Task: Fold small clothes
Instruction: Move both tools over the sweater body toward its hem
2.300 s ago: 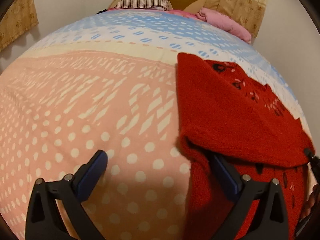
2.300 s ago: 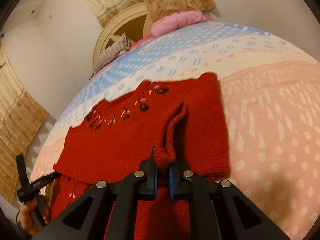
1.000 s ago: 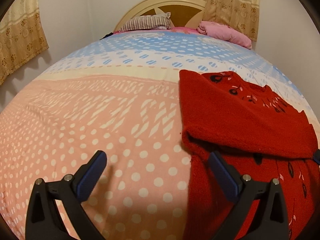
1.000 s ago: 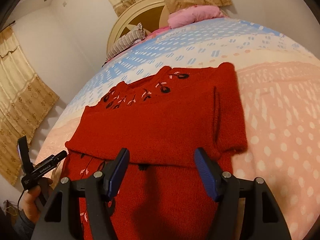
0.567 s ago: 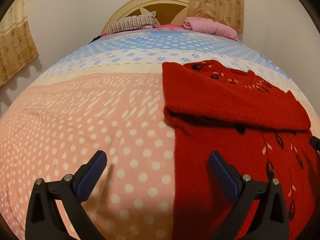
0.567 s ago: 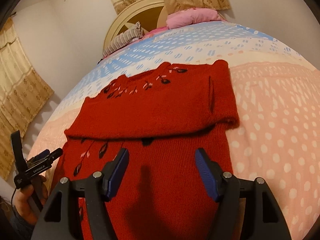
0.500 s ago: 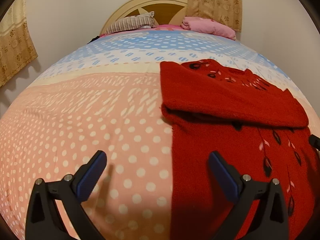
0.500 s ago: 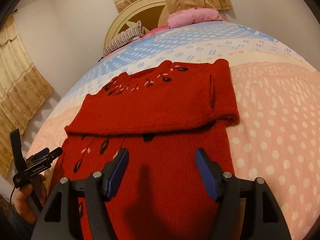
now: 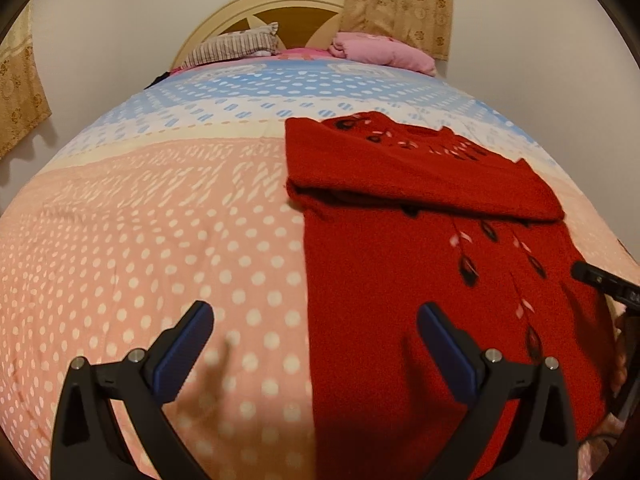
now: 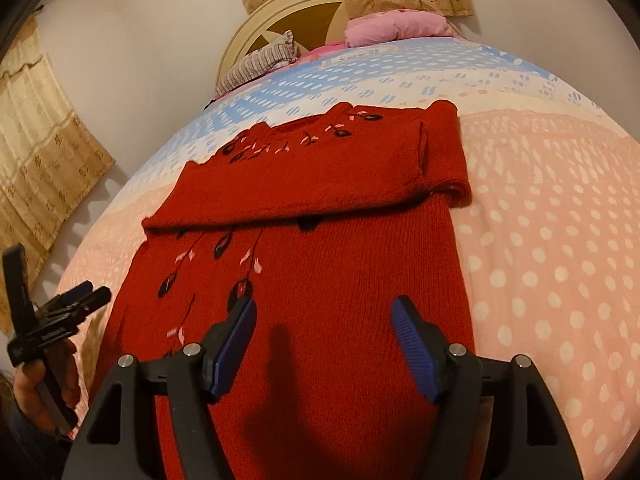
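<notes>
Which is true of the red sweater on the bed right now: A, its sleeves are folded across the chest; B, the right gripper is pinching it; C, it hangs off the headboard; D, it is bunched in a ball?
A: the red sweater lies flat on the bed with its sleeves folded across the chest, and the right gripper hovers open above it.

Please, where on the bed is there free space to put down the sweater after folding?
The widest bare patch is the pink dotted part of the bedspread, on the side of the red sweater away from the other hand-held gripper. The blue band between the sweater's collar and the pillows is also bare. The head end is crowded with pillows.
</notes>
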{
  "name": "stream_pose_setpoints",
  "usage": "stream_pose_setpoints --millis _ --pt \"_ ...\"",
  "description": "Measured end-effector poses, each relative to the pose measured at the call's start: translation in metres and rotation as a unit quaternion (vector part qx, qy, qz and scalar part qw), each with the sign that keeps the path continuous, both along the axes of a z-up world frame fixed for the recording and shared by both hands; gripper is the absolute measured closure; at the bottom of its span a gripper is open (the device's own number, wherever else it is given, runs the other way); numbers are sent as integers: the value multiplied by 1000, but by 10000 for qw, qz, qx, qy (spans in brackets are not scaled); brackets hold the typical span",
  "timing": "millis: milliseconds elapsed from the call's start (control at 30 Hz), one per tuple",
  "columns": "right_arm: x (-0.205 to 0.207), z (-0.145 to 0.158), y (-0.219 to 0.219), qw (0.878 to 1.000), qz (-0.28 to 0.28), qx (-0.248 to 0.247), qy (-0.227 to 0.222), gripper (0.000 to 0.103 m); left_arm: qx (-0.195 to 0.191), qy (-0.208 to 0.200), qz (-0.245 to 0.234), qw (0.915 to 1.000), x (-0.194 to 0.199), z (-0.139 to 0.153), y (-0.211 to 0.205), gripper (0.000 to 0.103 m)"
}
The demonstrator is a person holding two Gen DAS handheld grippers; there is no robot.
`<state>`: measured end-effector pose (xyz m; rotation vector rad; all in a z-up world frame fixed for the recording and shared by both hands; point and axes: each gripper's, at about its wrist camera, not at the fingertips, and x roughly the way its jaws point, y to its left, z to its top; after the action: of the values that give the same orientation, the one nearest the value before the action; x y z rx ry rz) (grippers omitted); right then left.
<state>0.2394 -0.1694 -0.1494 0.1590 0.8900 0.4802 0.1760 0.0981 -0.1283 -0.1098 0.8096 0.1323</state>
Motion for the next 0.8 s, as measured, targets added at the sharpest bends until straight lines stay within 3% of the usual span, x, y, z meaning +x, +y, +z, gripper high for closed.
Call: stream_pose_setpoints --millis 333,600,667,733,800 --pt "-23 0 -5 9999 105 -69 -46 31 -121 225 -276 9993 -45 -8 3 0" --pt "-46 1 -10 9996 208 -164 -48 30 -513 434 -518 9964 -83 -18 4 0" --pt "-52 0 -11 9994 237 -213 -98 30 -712 474 -554 9948 -87 -19 4 3" --pt "-57 -1 -12 9993 242 -251 -163 30 -921 527 -654 9922 -90 -21 2 13" --pt "-62 -2 -13 9991 244 -264 -206 30 -1004 556 -738 9907 -95 -21 -3 14"
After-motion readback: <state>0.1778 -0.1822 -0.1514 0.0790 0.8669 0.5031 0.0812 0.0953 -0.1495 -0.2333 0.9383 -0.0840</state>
